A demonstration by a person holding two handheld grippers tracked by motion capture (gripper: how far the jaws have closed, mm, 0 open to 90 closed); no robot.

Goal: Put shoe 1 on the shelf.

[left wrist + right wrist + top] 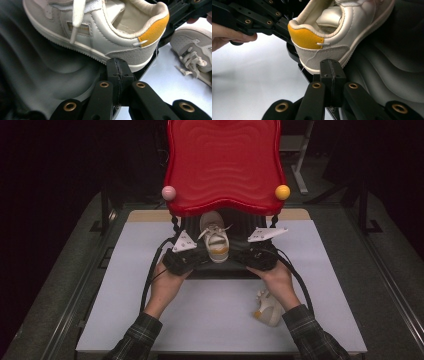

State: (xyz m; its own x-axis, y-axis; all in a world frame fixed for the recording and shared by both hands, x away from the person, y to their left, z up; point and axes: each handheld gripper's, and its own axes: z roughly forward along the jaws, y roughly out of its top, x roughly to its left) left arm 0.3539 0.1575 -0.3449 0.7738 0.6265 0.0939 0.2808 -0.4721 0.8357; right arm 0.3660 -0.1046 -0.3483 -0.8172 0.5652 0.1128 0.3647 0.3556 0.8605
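Two closed hand-held grippers, left point(117, 66), right point(331, 67), empty, flanking sneaker point(215, 239) heel.

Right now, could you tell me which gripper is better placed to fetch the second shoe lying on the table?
The right gripper, probably. The loose shoe lies on the white table just beside the right forearm, while the left gripper sits across the shelf from it. Both grippers are shut and empty near the shoe on the shelf.

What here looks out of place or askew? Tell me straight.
One sneaker stands upright on the black shelf under the red tray, but its mate, the second sneaker, lies tipped on its side on the table by the right sleeve, laces splayed. The pair is split.
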